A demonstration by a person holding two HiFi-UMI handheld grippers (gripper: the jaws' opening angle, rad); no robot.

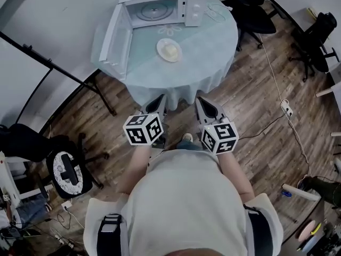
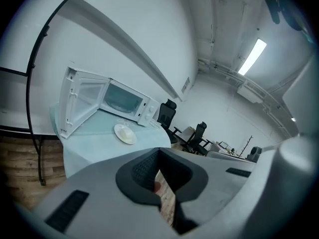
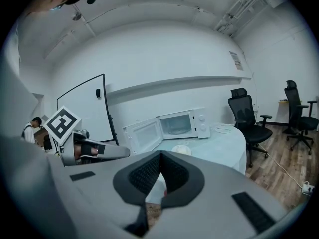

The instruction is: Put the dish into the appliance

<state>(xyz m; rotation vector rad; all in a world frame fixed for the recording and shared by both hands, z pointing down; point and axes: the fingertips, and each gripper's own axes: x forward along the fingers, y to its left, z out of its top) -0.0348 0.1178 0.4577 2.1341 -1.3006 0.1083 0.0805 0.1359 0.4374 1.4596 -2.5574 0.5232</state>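
A white dish with pale food on it sits near the middle of the round table, which has a pale teal cloth. Behind it stands a white microwave, its door swung wide to the left and its cavity empty. The left gripper view shows the dish and microwave far ahead; in the right gripper view the dish lies before the microwave. My left gripper and right gripper hover side by side short of the table's near edge, both shut and empty.
Black office chairs stand behind and to the right of the table. A whiteboard stand's legs run along the left. A power strip and cable lie on the wooden floor at right. A black stool is at lower left.
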